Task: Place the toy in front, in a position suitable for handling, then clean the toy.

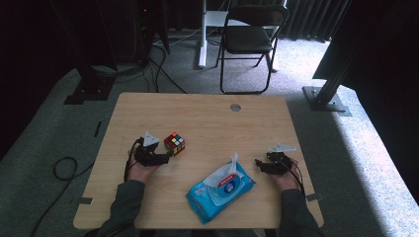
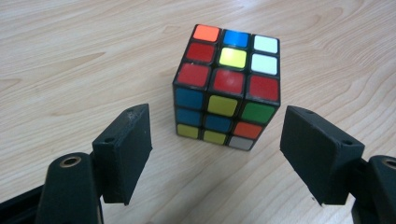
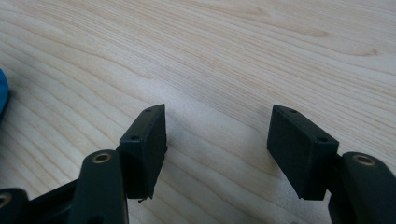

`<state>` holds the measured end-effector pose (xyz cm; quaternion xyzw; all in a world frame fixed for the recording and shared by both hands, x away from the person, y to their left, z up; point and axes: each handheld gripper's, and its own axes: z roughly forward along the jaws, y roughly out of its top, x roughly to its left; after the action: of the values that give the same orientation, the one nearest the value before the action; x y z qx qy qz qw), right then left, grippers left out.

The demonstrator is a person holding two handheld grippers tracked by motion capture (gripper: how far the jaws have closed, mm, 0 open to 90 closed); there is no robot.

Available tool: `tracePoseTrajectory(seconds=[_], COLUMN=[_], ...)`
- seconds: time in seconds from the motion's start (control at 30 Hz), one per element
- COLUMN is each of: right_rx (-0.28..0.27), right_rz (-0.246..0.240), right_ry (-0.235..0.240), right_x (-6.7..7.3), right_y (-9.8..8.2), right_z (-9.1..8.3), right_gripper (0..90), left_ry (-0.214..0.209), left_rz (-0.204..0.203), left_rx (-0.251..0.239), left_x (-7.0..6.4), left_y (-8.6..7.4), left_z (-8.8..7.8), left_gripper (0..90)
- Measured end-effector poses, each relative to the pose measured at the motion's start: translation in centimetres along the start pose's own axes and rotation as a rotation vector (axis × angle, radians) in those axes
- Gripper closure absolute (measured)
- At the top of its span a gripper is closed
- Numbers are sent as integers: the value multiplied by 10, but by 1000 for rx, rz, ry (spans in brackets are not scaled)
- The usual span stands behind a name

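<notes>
Looking along the left gripper, the puzzle cube sits on the table dead ahead, just past the spread, empty jaws and lined up with the gap. A short push forward should straddle it. The right gripper is also unclenched and empty, well off to the far side by the wipes pack, so the left is way nearer.

scrambled puzzle cube on wooden table, left claw spread wide just short of it
</notes>
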<state>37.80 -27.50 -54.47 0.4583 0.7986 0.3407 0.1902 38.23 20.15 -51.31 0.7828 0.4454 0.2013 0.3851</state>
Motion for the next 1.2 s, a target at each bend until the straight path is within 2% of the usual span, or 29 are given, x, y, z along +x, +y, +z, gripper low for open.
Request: tracePoseTrajectory(seconds=[0.23, 0.37, 0.47, 0.57, 0.93, 1.2], right_rx=[2, 4, 4, 3, 0, -2], right_rz=[3, 2, 0, -4, -9, -8], right_ry=[-2, -1, 1, 2, 7, 7], right_x=[0, 1, 0, 0, 0, 0], right_y=[0, 0, 0, 0, -1, -1], right_z=[0, 0, 0, 0, 0, 0], right_gripper=[371, 364, 362, 360, 357, 345], left_ry=[1, -6, -36, -43, -75, -119], left_rz=[3, 21, 20, 33, 29, 60], left_rx=[-5, 5, 1, -8, -44, -60], left_x=[-4, -11, -15, -21, -28, -40], left_y=[-3, -4, -2, 1, 9, 16], left_z=[-9, -10, -12, -15, -27, -33], left_gripper=[254, 257, 257, 258, 261, 278])
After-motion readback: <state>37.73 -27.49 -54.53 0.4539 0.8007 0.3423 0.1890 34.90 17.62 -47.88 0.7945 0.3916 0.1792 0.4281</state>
